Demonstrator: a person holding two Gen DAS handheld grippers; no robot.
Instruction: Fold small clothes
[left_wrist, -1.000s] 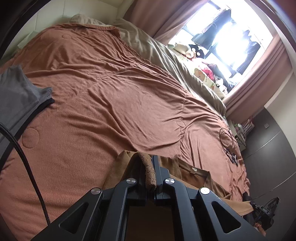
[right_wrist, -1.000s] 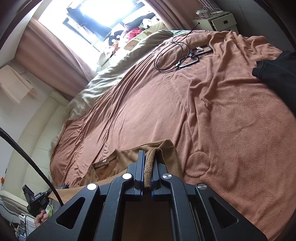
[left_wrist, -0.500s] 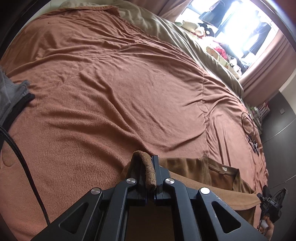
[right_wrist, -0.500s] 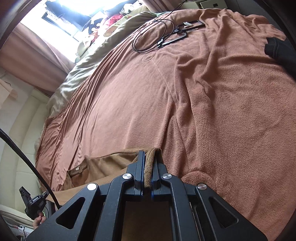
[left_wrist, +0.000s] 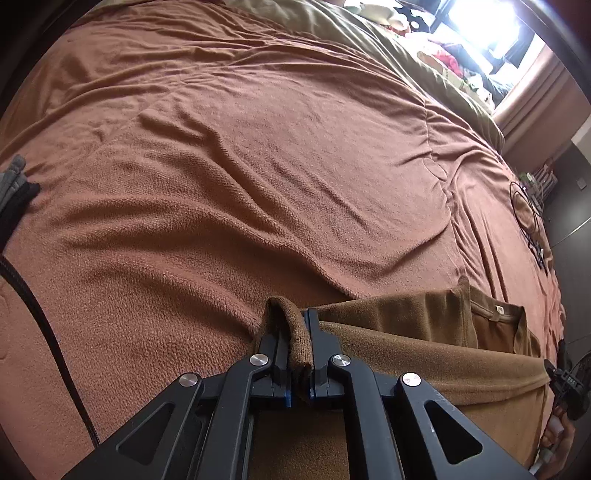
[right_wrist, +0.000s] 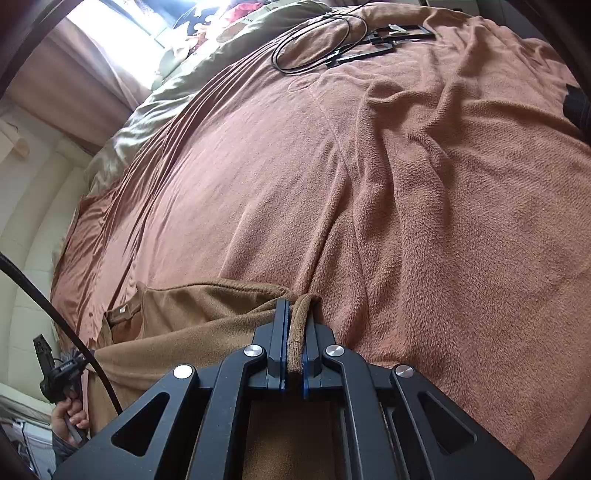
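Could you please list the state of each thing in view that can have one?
Left gripper: shut on a fold of the brown garment.
Right gripper: shut on the garment's other fold.
Brown garment: held at two points, partly lying on the blanket.
Blanket: spread out, wrinkled.
Black cable: coiled on the blanket.

No writing, number or brand can be read anywhere here, the only candidate being the small pale neck tag (left_wrist: 499, 310) sewn inside the collar of the brown fleece top (left_wrist: 413, 321) (far too tiny and blurred to make out).
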